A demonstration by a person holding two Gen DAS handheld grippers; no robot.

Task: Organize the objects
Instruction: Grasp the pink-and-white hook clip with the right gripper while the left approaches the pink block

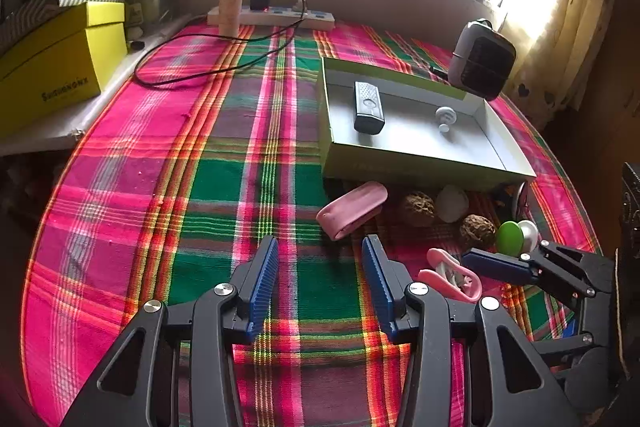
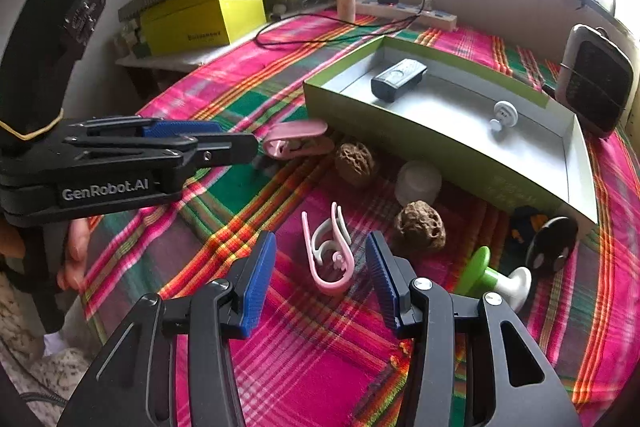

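My right gripper (image 2: 320,267) has its jaws apart and empty, and the pink and white plastic clip (image 2: 329,255) lies on the worktop just ahead between them, its long axis running near to far. My left gripper (image 1: 320,267), jaws also apart and empty, is farther from it. The shallow green cardboard tray (image 2: 424,143) holds a dark grey rectangular device (image 2: 398,79) and a small white hook (image 2: 503,115).

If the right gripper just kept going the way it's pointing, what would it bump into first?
Most likely the pink-and-white clip, lying on the cloth between the right gripper's open jaws, though depth is hard to judge.
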